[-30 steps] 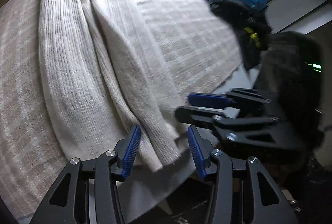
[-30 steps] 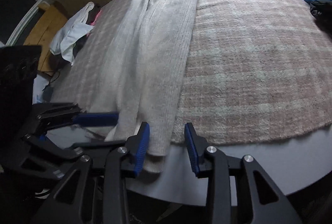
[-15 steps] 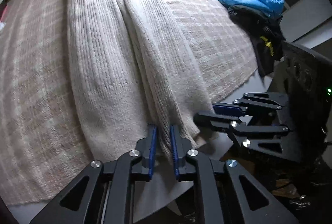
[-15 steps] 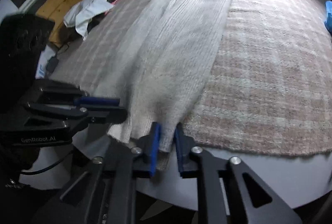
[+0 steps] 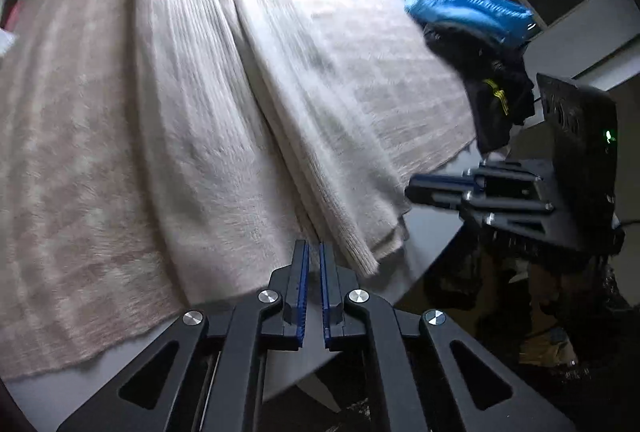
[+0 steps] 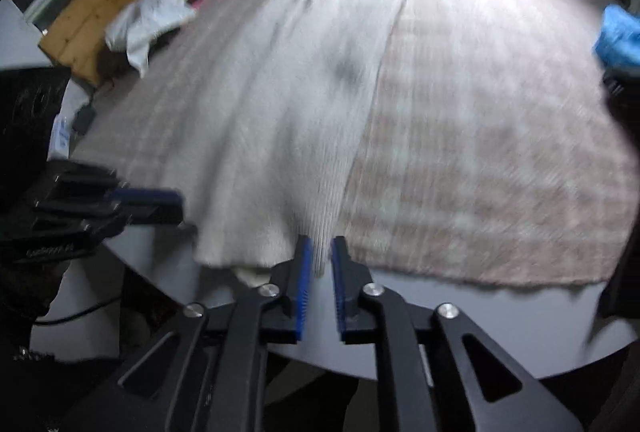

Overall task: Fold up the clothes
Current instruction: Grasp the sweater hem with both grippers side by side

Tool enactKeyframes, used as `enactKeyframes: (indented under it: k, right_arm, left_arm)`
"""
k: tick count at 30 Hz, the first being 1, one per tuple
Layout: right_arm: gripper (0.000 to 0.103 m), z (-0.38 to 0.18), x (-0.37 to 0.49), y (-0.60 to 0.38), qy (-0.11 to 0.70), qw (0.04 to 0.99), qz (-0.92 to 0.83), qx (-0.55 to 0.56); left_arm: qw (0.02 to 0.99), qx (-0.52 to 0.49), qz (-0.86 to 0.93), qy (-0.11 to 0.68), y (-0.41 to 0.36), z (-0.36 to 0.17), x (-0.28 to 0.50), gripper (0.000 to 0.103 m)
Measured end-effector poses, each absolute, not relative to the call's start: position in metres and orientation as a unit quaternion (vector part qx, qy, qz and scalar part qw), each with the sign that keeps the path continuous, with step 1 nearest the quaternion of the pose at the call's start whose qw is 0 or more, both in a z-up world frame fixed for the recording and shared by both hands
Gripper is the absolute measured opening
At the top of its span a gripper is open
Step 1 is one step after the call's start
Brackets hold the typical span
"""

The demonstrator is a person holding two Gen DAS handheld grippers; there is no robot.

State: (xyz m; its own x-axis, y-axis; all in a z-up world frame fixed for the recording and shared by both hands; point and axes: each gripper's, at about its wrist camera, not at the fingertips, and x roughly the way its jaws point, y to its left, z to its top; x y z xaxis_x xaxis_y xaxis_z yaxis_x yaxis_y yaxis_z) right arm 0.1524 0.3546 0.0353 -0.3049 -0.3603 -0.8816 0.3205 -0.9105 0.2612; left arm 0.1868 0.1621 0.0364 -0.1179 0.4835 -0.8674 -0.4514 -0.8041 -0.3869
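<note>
Cream ribbed sweater (image 5: pixel 224 119) lying lengthwise on the plaid blanket (image 5: pixel 60 159), near hem at the table edge (image 6: pixel 460 316); left gripper (image 5: pixel 314 252) nearly closed on the hem's middle, right gripper (image 6: pixel 320 252) pinched on the right hem corner with knit visible between the pads. Left bite unclear, maybe only thin fabric or nothing. Risks: left side slipping on lift and skewing the fold, fuzzy blanket dragging along with the knit.
</note>
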Motion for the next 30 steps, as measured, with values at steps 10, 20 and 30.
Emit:
enactKeyframes:
  k: [10,20,30]
  right_arm:
    - [0.018,0.027,0.126,0.306,-0.017,0.25,-0.805,0.538]
    - [0.018,0.016,0.117,0.29,-0.047,0.28,-0.784,0.552]
    - [0.018,0.041,0.113,0.319,-0.066,0.263,-0.798,0.538]
  left_arm:
    - [0.247,-0.615,0.749,-0.019,0.142,0.008,0.165,0.033]
    - [0.264,-0.602,0.753,-0.001,0.121,0.021,0.167,0.012]
    - [0.275,-0.555,0.785,0.016,0.121,0.051,0.163,0.026]
